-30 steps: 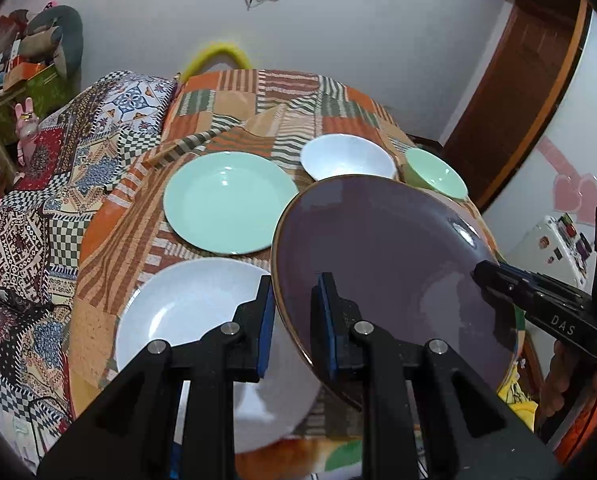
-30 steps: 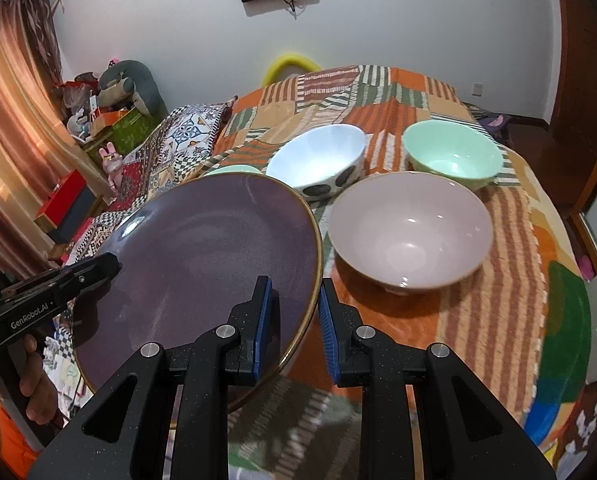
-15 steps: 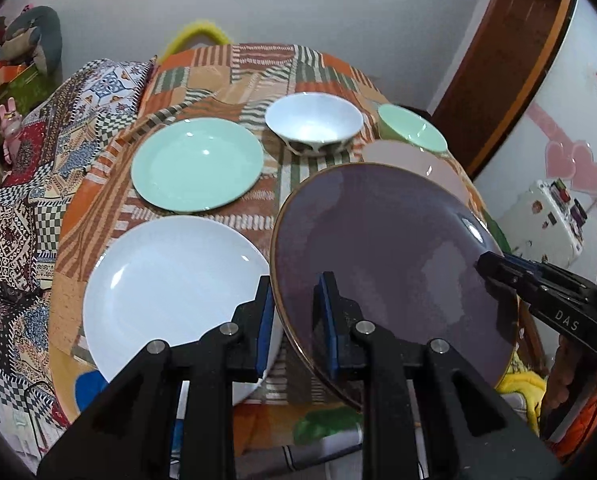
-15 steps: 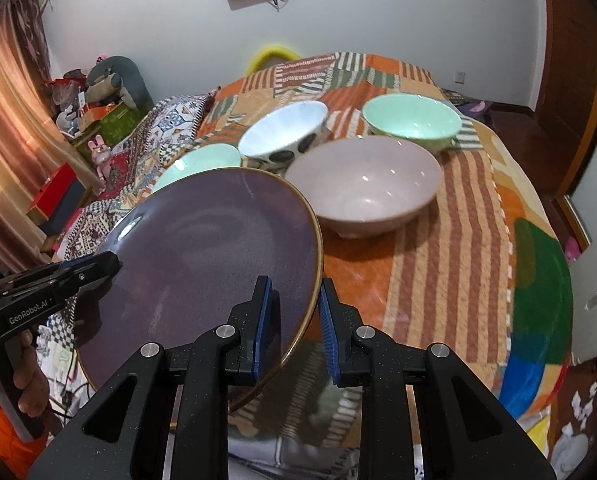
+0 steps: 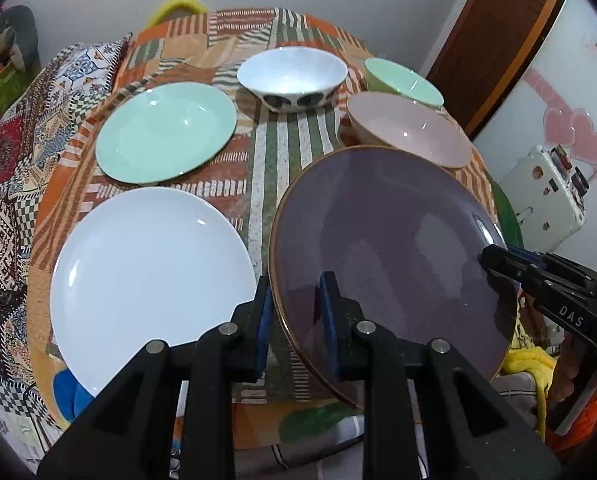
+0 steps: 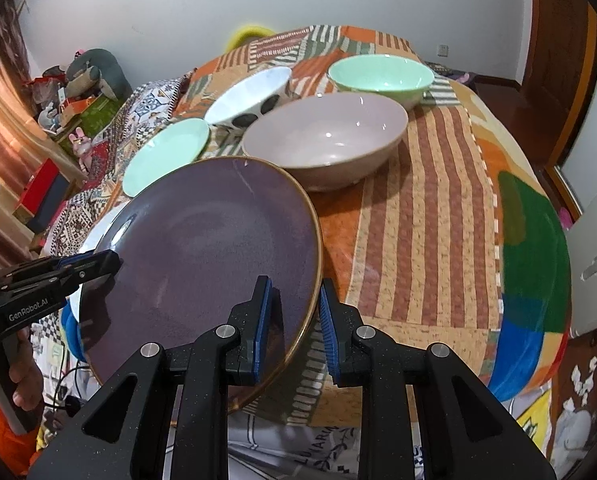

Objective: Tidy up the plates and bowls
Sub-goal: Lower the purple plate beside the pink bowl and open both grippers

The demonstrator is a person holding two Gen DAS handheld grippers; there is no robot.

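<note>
Left wrist view: the left gripper (image 5: 296,312) has its jaws closed on the near rim of the purple plate (image 5: 390,248), one blue pad under the rim and one on top. The plate is held tilted above the patchwork tablecloth (image 5: 274,168), filling the space ahead and to the right of the jaws. On its far right edge the right gripper (image 5: 498,260) pinches the rim as well. Just left of the jaws lies the white plate (image 5: 146,276), flat on the cloth, its edge close to the purple plate's rim. Ahead and left sits the green plate (image 5: 166,136). Straight ahead, farther off, stands the white bowl (image 5: 292,78) with dark spots on its side. Ahead and right, the pink bowl (image 5: 408,134) is partly hidden behind the purple plate's far edge, with the green bowl (image 5: 402,80) beyond it.

In the right wrist view, the right gripper (image 6: 294,320) grips the plate's gold-trimmed rim between its pads; the purple plate (image 6: 206,256) spreads left of the jaws and covers most of the white plate (image 6: 98,228). The left gripper (image 6: 98,264) clamps the opposite edge. The pink bowl (image 6: 326,140) stands directly ahead, just beyond the plate's rim, with the green bowl (image 6: 382,76) behind it.
</note>
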